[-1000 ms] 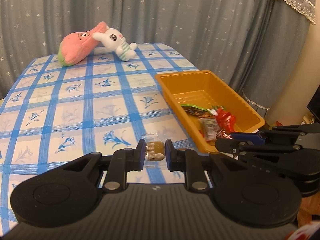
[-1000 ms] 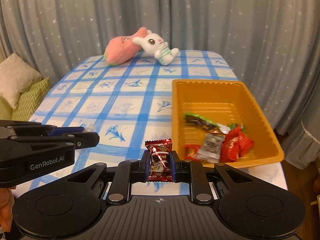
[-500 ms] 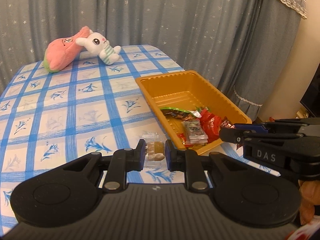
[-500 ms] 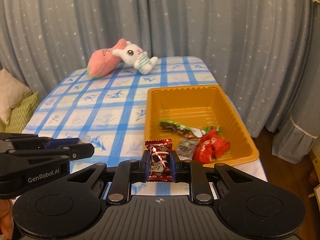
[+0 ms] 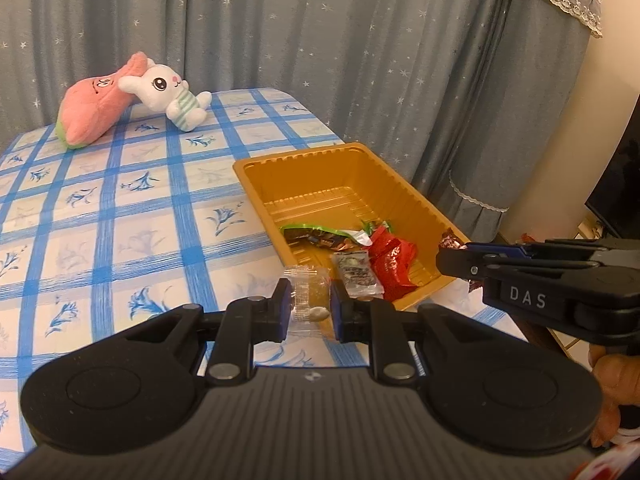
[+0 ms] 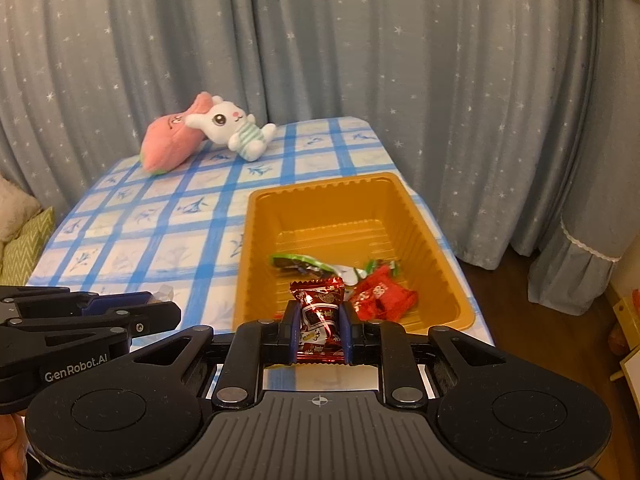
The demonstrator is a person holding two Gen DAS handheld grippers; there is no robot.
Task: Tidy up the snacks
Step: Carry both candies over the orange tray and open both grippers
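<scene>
- Two snacks hang in the air at once: the left gripper (image 5: pixel 307 307) is clamped on a clear-wrapped candy (image 5: pixel 306 300), and the right gripper (image 6: pixel 319 330) is clamped on a shiny red-wrapped candy (image 6: pixel 319 316), each pinched narrowly between the blue pads.
- Both loads sit at the near end of the orange tray (image 6: pixel 256 240), which rests on the blue-checked tablecloth (image 5: pixel 120 216) and already holds a green-edged wrapper (image 6: pixel 300 262), a grey sachet (image 5: pixel 356 272) and crumpled red packets (image 6: pixel 382 296).
- The clear-wrapped candy appears to be over the cloth just short of the tray's near left corner; a release here would likely drop it outside, on the table.
- The red-wrapped candy seems to hover at or just inside the near rim; let go too soon, it could catch the lip and slide off the table edge beside it.
- The two tools are close together at the same corner, so a joint move inward risks a knock that jars one candy loose.
- Slick film wrappers give thin purchase; the clear one is held partly by its loose wrapper, so a quick swing may let it slip.
- The light tray stands near the table's right edge, and a bump from either tool could push it off.
- A pink plush (image 5: pixel 94 114) and a white rabbit plush (image 5: pixel 170 94) lie well apart at the far end, out of harm's way.
</scene>
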